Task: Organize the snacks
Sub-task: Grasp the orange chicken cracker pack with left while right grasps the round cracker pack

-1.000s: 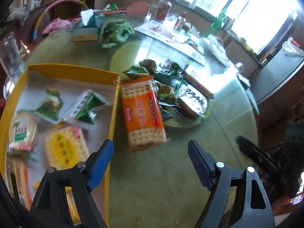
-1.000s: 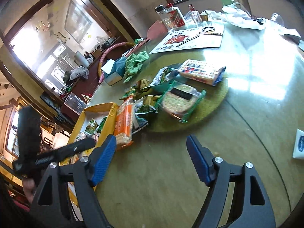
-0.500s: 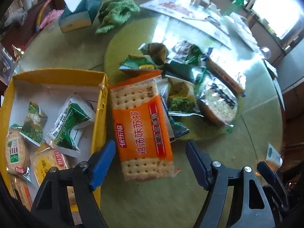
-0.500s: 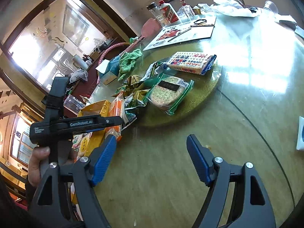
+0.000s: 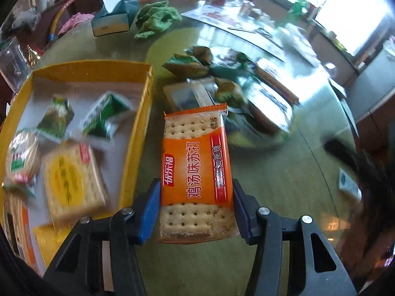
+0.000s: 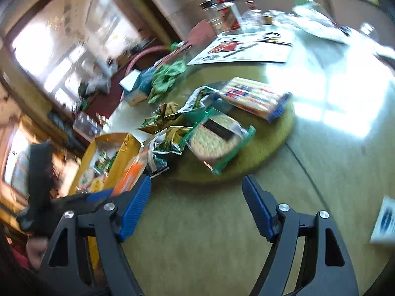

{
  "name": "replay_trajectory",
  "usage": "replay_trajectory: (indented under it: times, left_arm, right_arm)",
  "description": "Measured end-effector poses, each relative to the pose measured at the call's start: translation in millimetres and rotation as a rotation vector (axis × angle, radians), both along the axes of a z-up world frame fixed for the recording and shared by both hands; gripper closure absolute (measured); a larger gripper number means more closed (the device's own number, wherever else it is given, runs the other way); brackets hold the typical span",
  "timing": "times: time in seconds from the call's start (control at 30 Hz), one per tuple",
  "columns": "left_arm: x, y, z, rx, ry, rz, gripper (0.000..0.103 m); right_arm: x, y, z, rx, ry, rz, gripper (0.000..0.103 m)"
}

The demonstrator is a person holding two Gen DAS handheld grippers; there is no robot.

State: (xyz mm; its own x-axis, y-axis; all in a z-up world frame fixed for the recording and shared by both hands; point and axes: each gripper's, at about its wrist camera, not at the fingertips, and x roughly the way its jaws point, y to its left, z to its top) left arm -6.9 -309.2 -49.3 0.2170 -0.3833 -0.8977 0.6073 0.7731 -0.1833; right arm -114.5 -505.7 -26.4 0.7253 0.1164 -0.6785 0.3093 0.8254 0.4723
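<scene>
Closing left tool (image 5: 196, 212) now straddles orange cracker pack (image 5: 196, 172); earlier short of it.

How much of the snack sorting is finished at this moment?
Done: several packets lie in the yellow box. In hand: the left claw is closing around the orange cracker pack. Left: a pile of snacks on the round mat; the right claw is open, empty.

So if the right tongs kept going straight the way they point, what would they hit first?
Probably the bare green tabletop just ahead of the right tongs, which are open and empty; the round cracker pack lies farther on, though depth is unclear.
</scene>
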Motion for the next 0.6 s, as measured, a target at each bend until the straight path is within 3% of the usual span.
replay_trajectory:
  times: [0.13,0.37,0.5,0.6]
  left_arm:
    - [-17,17,0,-0.034,0.009,0.000,0.049]
    - [-18,20,-7,-0.033,0.031,0.010,0.049]
    - [-19,20,-8,-0.027,0.025,-0.004,0.049]
    - [-20,20,-8,-0.026,0.017,-0.001,0.049]
  right_arm:
    - [45,-10,-2,-0.083,0.079,0.091,0.026]
    - [113,-29,-17,-0.167,0.172,0.123,0.024]
    - [126,-36,-33,-0.121,0.197,0.161,0.024]
    - [121,-23,-36,-0.198,0.226,0.197,0.021]
